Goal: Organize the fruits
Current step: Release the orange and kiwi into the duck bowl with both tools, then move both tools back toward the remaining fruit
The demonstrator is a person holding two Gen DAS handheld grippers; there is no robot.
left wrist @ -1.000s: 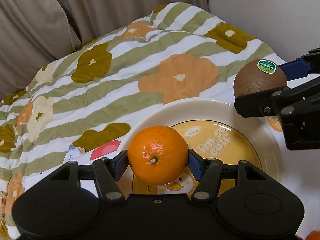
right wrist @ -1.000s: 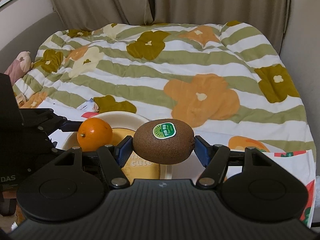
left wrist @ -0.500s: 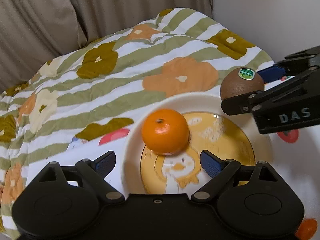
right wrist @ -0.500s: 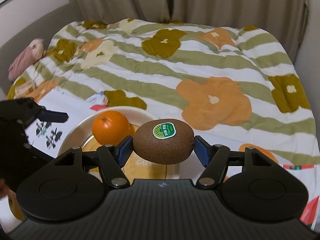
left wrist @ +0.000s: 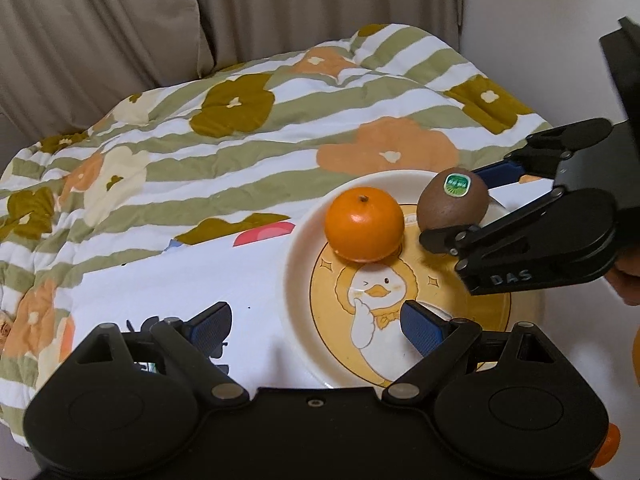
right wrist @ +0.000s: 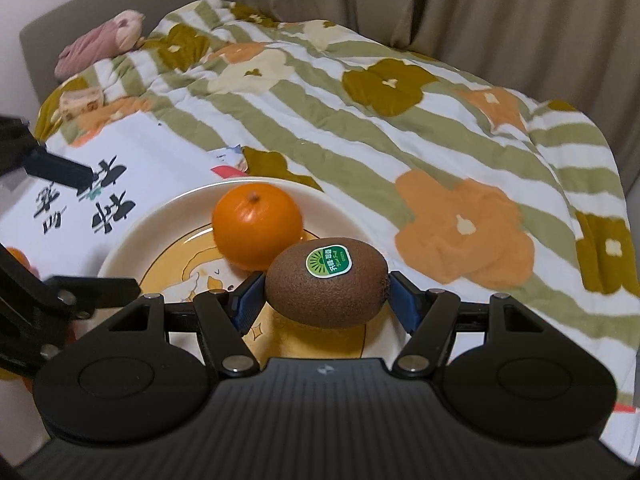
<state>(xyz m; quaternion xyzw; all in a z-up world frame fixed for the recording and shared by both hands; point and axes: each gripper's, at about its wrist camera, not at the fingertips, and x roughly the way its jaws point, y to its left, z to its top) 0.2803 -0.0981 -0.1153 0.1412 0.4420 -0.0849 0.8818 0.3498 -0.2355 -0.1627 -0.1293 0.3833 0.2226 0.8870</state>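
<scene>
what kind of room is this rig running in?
Most likely a bedroom or living room at home, not a lab: a flowered quilt covers a bed or sofa, beige curtains hang behind, a plush toy lies at the edge, and a duck-print plate holds fruit.

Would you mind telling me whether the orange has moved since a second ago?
Yes. The orange was clamped in the left gripper above the plate's near edge; now it rests free on the plate's far side, jaws open.
</scene>
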